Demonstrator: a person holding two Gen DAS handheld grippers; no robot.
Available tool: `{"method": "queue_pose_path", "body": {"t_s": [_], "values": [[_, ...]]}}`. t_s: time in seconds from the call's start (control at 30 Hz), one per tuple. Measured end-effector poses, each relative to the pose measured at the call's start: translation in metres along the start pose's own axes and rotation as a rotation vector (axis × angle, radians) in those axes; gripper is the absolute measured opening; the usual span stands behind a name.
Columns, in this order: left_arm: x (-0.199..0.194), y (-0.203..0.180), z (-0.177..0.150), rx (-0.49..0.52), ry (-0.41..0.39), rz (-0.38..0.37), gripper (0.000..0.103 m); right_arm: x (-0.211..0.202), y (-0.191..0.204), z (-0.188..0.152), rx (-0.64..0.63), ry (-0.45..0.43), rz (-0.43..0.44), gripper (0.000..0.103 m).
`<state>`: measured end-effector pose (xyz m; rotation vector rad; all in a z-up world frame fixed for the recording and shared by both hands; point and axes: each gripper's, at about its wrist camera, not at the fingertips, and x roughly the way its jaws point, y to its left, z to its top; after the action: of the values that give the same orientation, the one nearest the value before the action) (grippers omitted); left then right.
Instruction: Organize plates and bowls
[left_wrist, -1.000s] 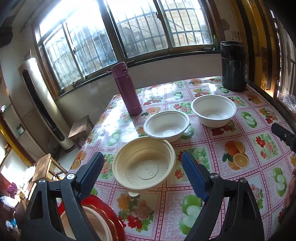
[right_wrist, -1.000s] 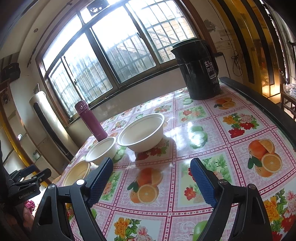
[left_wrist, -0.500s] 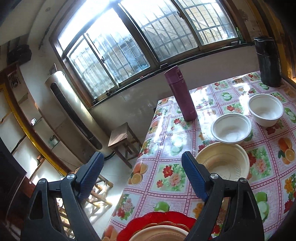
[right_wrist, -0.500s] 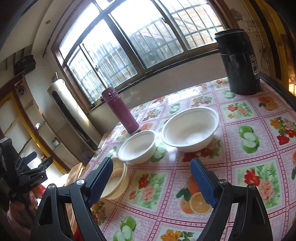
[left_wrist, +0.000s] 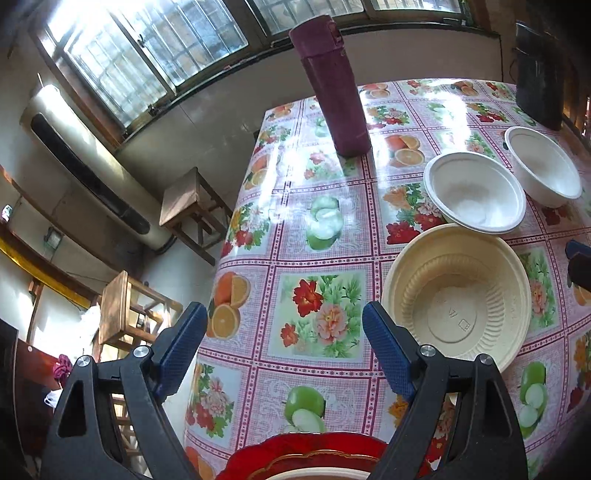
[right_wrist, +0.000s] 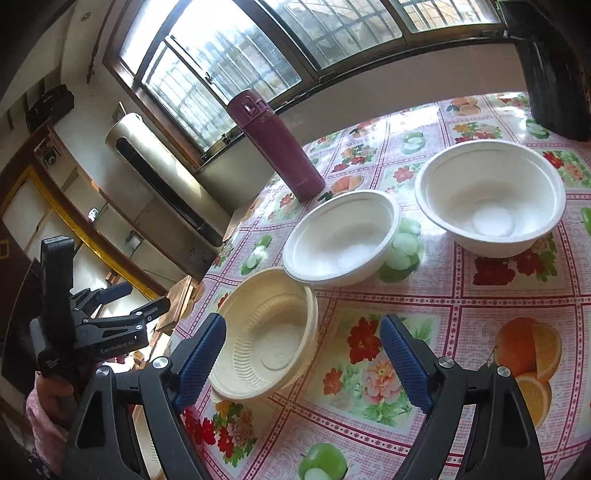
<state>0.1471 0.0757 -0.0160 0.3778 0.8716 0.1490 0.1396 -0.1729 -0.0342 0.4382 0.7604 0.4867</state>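
A cream ribbed bowl (left_wrist: 458, 295) (right_wrist: 269, 336) sits near the table's left edge. Beyond it stand a white bowl (left_wrist: 474, 192) (right_wrist: 343, 236) and a second white bowl (left_wrist: 541, 164) (right_wrist: 491, 197). A red plate with a cream dish on it (left_wrist: 306, 459) lies at the near edge, below my left gripper. My left gripper (left_wrist: 280, 350) is open and empty above the tablecloth, left of the cream bowl. My right gripper (right_wrist: 303, 354) is open and empty, its left finger by the cream bowl's near side. The left gripper also shows in the right wrist view (right_wrist: 110, 314).
A maroon thermos (left_wrist: 332, 85) (right_wrist: 275, 144) stands behind the bowls. A black kettle (left_wrist: 539, 70) (right_wrist: 554, 70) is at the far right. The table (left_wrist: 314, 229) has a fruit-print cloth; its left edge drops to wooden stools (left_wrist: 192, 206).
My left gripper has swung left and then tipped down toward the table's left part. My right gripper has moved left and closer to the cream bowl. Both stay open.
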Motion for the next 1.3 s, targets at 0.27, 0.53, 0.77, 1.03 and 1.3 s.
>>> {"method": "queue_pose_path", "body": {"t_s": [0.27, 0.53, 0.77, 1.03, 1.3], "values": [[0.036, -0.007, 0.039, -0.023, 0.093, -0.019, 0.087, 0.019, -0.024, 0.018, 0.103, 0.003, -0.007, 0.087], [0.060, -0.036, 0.094, -0.043, 0.121, -0.033, 0.087, 0.036, -0.058, 0.052, 0.246, -0.043, 0.006, 0.087], [0.080, -0.068, 0.120, -0.041, 0.164, -0.078, 0.087, 0.057, -0.072, 0.070, 0.280, -0.043, 0.002, 0.088], [0.092, -0.093, 0.130, -0.002, 0.207, -0.133, 0.087, 0.068, -0.083, 0.068, 0.291, -0.040, 0.007, 0.079], [0.094, -0.102, 0.134, -0.015, 0.231, -0.245, 0.087, 0.066, -0.086, 0.065, 0.287, -0.047, 0.028, 0.074]]}}
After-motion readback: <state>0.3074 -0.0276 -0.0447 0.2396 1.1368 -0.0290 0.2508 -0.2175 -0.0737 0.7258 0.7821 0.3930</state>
